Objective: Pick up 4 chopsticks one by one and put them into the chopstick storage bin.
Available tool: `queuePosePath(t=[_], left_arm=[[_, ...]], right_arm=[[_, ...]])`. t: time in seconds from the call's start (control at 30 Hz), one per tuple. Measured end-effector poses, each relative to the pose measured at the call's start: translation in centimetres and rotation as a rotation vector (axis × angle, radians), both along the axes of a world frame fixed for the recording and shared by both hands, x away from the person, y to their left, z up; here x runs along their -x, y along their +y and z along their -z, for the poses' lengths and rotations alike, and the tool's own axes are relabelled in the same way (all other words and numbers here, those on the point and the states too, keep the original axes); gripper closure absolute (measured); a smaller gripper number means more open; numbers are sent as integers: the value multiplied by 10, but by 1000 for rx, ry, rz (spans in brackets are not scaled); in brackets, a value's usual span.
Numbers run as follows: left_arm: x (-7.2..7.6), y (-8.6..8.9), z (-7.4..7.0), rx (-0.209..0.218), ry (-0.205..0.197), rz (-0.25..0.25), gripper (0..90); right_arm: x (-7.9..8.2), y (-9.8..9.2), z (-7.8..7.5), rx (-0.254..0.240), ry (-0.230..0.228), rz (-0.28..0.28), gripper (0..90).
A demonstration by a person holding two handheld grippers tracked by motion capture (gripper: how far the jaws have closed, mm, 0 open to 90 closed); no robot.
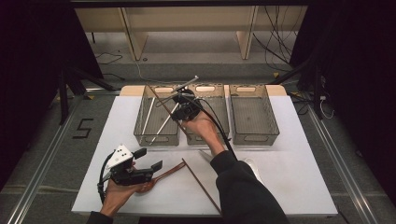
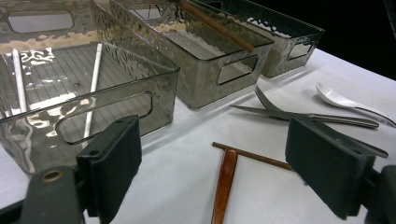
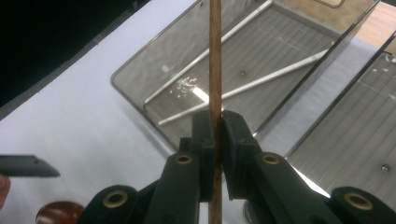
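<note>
Right gripper [image 1: 180, 108] held over the clear bins at the far side of the white table [image 1: 289, 186]; jaws pinched tight on a brown wooden chopstick [image 1: 161, 103], which runs slantwise from the grip up and to the left, its far end above the left bin [image 1: 140, 122]; in the right gripper view the chopstick [image 3: 215, 56] stands straight up between the two black pads, clamped with no gap either side, the left bin [image 3: 140, 70] beneath and beyond it.

Left bin holds two pale, slender sticks [image 1: 164, 122] lying on its ribbed floor; middle bin [image 1: 223, 122] partly hidden behind the right hand and its cable; right bin [image 1: 273, 122] stands just beside it.

Left gripper [image 1: 147, 164] rests low near the table's front left corner, in the person's hand; jaws stand wide apart, nothing between the pads; in the left gripper view the table surface shows through the gap.

Loose on the table: a second brown chopstick [image 1: 201, 185] lying diagonally near the front edge; a brown wooden spoon [image 1: 163, 176] just beside the left gripper, its handle touching or crossing that chopstick's end; a metal fork [image 2: 275, 108] and knife [image 2: 327, 120] lying together toward the bins; a white ceramic spoon [image 2: 329, 95] further right, apart from them.
</note>
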State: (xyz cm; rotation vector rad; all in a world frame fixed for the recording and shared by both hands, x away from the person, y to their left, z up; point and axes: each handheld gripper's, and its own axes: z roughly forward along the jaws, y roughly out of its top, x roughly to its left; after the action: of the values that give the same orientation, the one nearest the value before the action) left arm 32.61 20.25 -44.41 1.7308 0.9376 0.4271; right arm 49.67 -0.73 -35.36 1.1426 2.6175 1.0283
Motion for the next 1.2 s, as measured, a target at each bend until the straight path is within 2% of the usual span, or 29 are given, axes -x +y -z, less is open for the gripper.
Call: queuePosePath(t=[0.53, 0.77, 0.87, 1.2], left_arm=[[0, 0, 0, -3, -2, 3, 181], [1, 0, -1, -7, -4, 8, 181], [1, -1, -1, -4, -2, 7, 182], [1, -1, -1, -3, -1, 7, 182]], right_arm=[[-28, 27, 4, -13, 22, 60, 848], [-34, 34, 5, -28, 25, 83, 848], [-37, 34, 7, -54, 37, 96, 848], [-41, 39, 13, -61, 26, 127, 847]])
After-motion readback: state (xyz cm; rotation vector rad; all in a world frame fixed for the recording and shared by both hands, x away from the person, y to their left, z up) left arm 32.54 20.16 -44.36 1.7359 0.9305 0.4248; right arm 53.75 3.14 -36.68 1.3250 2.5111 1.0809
